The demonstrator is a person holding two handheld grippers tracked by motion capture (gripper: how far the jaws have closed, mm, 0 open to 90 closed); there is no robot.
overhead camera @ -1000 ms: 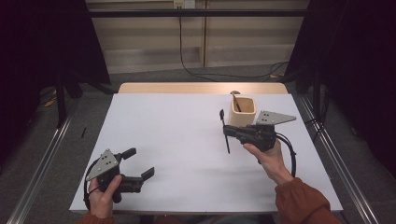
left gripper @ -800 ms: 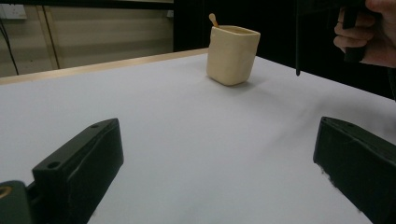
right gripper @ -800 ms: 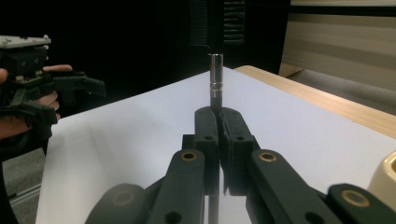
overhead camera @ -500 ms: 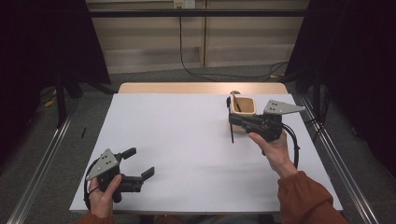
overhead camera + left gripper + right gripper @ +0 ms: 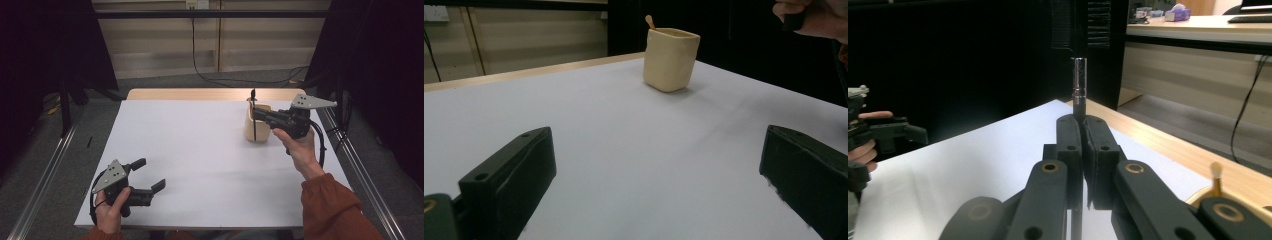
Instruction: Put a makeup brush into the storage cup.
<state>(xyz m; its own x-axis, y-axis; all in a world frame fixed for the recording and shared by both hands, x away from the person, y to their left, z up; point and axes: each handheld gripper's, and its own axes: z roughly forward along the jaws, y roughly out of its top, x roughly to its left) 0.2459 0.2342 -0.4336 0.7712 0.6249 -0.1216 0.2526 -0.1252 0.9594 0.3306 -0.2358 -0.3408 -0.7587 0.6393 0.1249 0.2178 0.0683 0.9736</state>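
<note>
My right gripper (image 5: 256, 114) is shut on a thin black tool (image 5: 253, 95) with a silver collar, held upright at the near left side of a cream cup (image 5: 264, 132) at the table's back right. In the right gripper view the jaws of my right gripper (image 5: 1083, 125) are pressed together around the tool (image 5: 1079, 85), whose top rises above them. A wooden stick (image 5: 650, 21) leans in the cup (image 5: 670, 60). My left gripper (image 5: 149, 173) rests open at the front left with nothing between its jaws, and the left gripper view looks past the left gripper (image 5: 659, 155) toward the cup.
A white sheet covers the table (image 5: 200, 140), with a wooden edge (image 5: 200, 94) at the back. Metal rails (image 5: 370, 190) run along both sides. Cables (image 5: 200, 55) hang by the back wall. The wooden stick's tip (image 5: 1217, 175) shows low right in the right gripper view.
My right gripper has carried the black tool back and to the right, up to the cup, and turned it more upright. The left gripper has stayed put.
</note>
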